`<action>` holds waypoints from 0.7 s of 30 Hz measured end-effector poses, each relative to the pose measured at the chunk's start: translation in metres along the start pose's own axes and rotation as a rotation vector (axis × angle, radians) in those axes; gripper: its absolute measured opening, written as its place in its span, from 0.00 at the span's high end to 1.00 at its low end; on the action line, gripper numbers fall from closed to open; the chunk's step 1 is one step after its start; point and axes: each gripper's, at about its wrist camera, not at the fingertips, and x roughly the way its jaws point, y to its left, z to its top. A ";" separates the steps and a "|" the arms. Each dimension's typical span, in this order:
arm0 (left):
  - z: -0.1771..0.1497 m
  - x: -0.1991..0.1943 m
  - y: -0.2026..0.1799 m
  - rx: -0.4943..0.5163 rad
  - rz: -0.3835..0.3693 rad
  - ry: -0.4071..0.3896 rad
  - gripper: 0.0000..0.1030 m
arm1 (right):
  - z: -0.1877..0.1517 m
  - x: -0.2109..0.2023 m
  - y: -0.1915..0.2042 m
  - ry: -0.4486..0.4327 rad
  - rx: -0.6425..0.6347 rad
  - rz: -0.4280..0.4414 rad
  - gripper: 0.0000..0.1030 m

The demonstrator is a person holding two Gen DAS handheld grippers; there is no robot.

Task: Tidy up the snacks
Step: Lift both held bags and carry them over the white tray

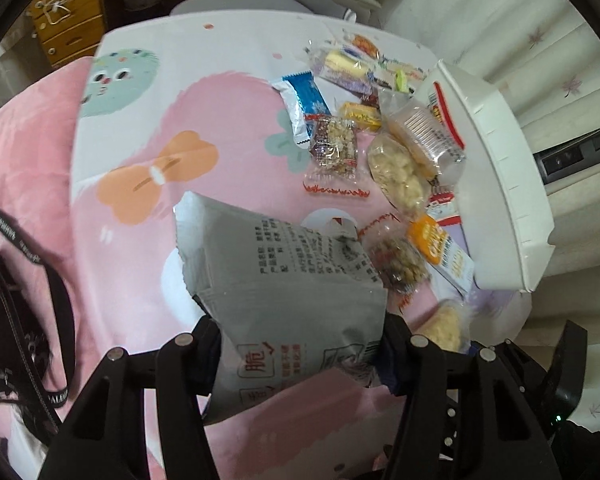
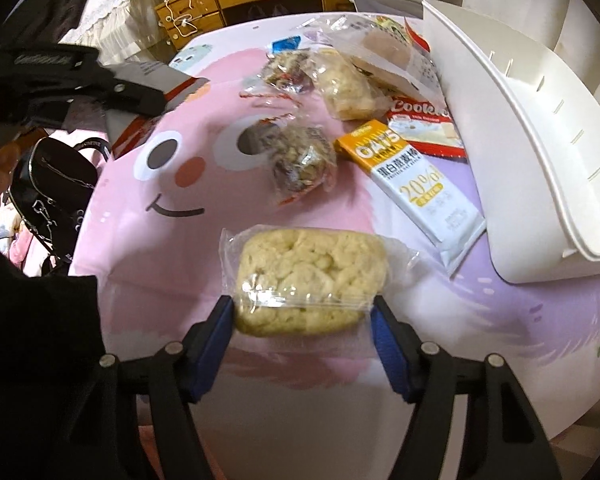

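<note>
On the table [image 2: 148, 264], the rice cake packet [image 2: 310, 280] lies nearest, between the fingers of the right gripper [image 2: 302, 330], with the nut cluster packet [image 2: 300, 160] behind it and the oat bar [image 2: 414, 184] to its right rear. The oat bar lies just beside the bin [image 2: 532, 128], which stands along the right edge, and the cookie packet [image 2: 424, 128] lies behind the bar against the bin. Left of these, the snack bag [image 1: 284, 288] sits between the fingers of the left gripper [image 1: 300, 344], raised above the table.

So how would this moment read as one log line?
left gripper: holds grey bag | right gripper: holds rice cake | white organizer: empty
</note>
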 end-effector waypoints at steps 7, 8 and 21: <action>-0.034 -0.050 0.007 -0.040 -0.025 -0.082 0.44 | 0.002 -0.038 0.018 -0.087 -0.040 0.026 0.35; -0.040 -0.056 0.006 -0.040 -0.026 -0.097 0.44 | 0.001 -0.043 0.020 -0.100 -0.046 0.027 0.35; -0.100 -0.119 -0.027 -0.019 -0.049 -0.230 0.42 | -0.013 -0.118 0.027 -0.211 0.037 0.056 0.34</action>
